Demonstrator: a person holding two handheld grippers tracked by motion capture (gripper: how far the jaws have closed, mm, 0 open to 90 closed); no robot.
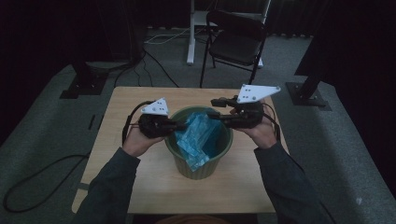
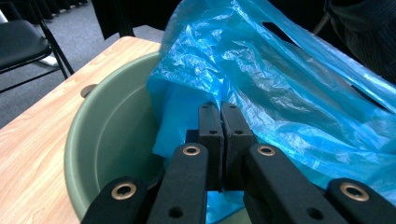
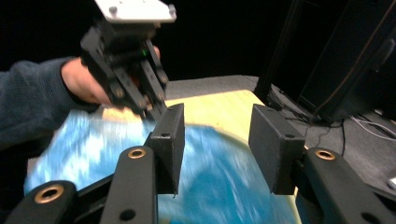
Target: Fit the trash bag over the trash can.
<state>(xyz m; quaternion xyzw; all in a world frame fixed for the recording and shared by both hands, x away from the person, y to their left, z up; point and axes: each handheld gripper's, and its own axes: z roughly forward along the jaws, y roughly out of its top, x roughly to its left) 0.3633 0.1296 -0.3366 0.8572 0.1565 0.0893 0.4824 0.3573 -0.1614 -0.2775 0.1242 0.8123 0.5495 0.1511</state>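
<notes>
Lining the green bin [image 1: 198, 161] with the blue plastic bag [image 1: 198, 137]. My left tool [image 1: 173, 125] is clamped hard on a fold of the bag at the bin's left rim, pads pressed together with film pinched between them, seen clearly in the left gripper view [image 2: 223, 135]. That pin is the anchor: it keeps one edge fixed at the rim so the rest can be spread without the whole bag sliding in. My right tool [image 1: 214, 108] is above the far right rim with its jaws apart and nothing between the pads; the right gripper view shows bare pads [image 3: 170, 144] with blurred blue below them. Bag sits mostly inside the bin, crumpled, with part sticking up over the left side, not yet wrapped over the rim. Bin stands upright mid-tabletop [image 1: 121, 107]. Next, I reckon: right tool takes the opposite edge and pulls it across.
</notes>
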